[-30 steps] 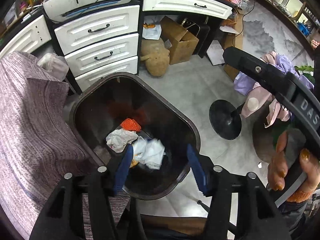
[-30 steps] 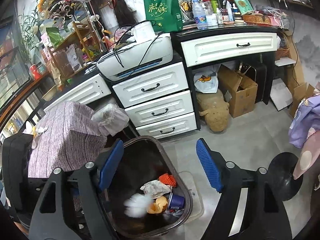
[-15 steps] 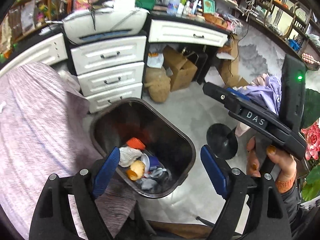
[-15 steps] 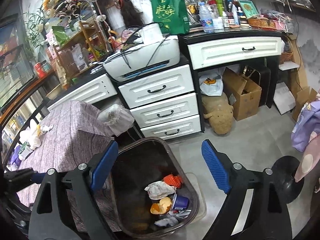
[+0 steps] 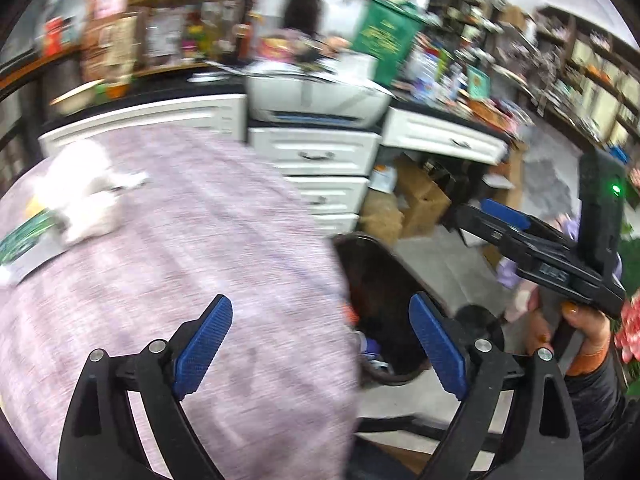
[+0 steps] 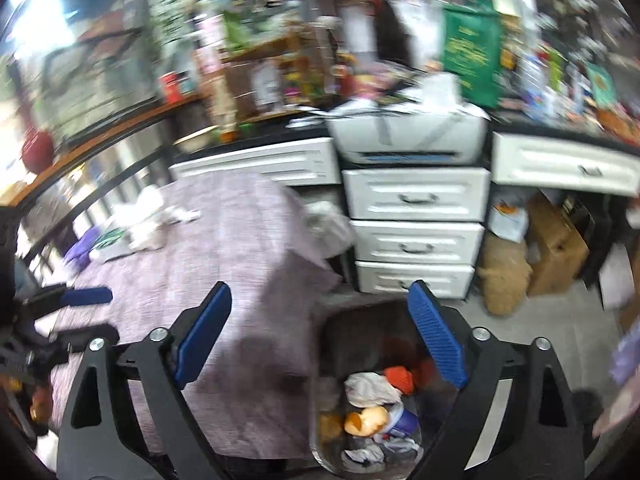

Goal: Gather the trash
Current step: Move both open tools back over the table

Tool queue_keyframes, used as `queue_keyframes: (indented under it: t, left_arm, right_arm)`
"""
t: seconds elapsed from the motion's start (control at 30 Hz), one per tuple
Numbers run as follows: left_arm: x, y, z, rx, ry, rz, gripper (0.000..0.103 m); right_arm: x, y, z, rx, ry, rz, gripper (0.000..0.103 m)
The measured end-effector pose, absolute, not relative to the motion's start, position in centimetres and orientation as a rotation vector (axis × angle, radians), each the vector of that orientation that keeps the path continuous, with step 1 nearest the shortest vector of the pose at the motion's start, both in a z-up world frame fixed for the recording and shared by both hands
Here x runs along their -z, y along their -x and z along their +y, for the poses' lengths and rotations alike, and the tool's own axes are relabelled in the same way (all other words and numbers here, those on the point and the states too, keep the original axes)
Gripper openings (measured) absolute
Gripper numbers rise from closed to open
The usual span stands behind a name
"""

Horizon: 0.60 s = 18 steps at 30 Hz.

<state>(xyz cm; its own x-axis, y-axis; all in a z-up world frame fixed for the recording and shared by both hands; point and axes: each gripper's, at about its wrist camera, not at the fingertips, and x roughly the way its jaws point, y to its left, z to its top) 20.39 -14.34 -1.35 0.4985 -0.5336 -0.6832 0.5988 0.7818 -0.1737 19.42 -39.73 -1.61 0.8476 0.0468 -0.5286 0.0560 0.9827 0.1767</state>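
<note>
A dark trash bin (image 6: 332, 332) stands on the floor beside the table and holds crumpled paper, an orange piece and other scraps (image 6: 376, 392); it also shows in the left wrist view (image 5: 384, 276). White crumpled tissue (image 5: 80, 200) and a green-printed packet (image 5: 24, 236) lie on the purple tablecloth (image 5: 208, 240); the tissue also shows in the right wrist view (image 6: 148, 220). My left gripper (image 5: 320, 344) is open and empty over the table's edge. My right gripper (image 6: 320, 340) is open and empty above the bin's rim. Both views are motion-blurred.
White drawers (image 6: 416, 232) with a printer (image 6: 408, 136) on top stand behind the bin. A cardboard box (image 6: 556, 244) and a tan sack (image 6: 504, 276) sit under the desk. A black round stand base (image 5: 480, 320) is on the floor.
Both grippers have swung left and up, away from the bin and toward the table. The tissue on the tablecloth has come into view. Both stay open.
</note>
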Motion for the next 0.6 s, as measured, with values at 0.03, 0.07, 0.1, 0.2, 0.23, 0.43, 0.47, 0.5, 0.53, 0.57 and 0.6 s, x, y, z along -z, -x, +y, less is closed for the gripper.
queue_keyframes:
  t: [0.03, 0.07, 0.1, 0.2, 0.23, 0.43, 0.47, 0.5, 0.53, 0.57, 0.6]
  left_arm:
    - [1.3, -20.6, -12.6, 0.653, -0.076, 0.790, 0.090]
    - [1.2, -20.7, -11.2, 0.625, -0.069, 0.787, 0.090]
    - [1.2, -21.0, -9.8, 0.593, -0.062, 0.782, 0.090]
    - [1.4, -21.9, -5.2, 0.484, -0.038, 0.776, 0.090]
    - [1.5, -22.1, -3.7, 0.453, -0.025, 0.778, 0.090]
    - [2.2, -24.1, 5.8, 0.240, 0.036, 0.784, 0.090]
    - [2.3, -24.6, 7.2, 0.206, 0.043, 0.786, 0.090]
    - [2.5, -25.1, 8.4, 0.176, 0.048, 0.791, 0.090]
    - [2.5, -25.5, 9.5, 0.150, 0.051, 0.795, 0.090]
    - [2.5, -26.1, 10.7, 0.114, 0.050, 0.796, 0.090]
    - [2.5, -26.6, 11.5, 0.092, 0.046, 0.798, 0.090]
  right_arm:
    - [1.3, -19.9, -38.3, -0.035, -0.164, 0.563, 0.089]
    - [1.1, -20.3, -37.3, -0.064, -0.152, 0.567, 0.089]
    - [0.9, -20.8, -36.0, -0.105, -0.145, 0.573, 0.089]
    - [0.6, -22.3, -32.8, -0.206, -0.138, 0.602, 0.089]
    - [0.6, -22.9, -31.6, -0.239, -0.134, 0.614, 0.089]
    - [0.9, -25.1, -24.4, -0.364, -0.007, 0.620, 0.089]
    - [1.1, -25.4, -23.4, -0.386, 0.010, 0.623, 0.089]
    - [1.2, -25.7, -22.7, -0.407, 0.018, 0.627, 0.089]
    - [1.3, -26.3, -21.6, -0.443, 0.033, 0.638, 0.089]
    - [1.5, -26.9, -20.6, -0.484, 0.050, 0.653, 0.089]
    - [1.6, -27.3, -20.1, -0.509, 0.060, 0.661, 0.089]
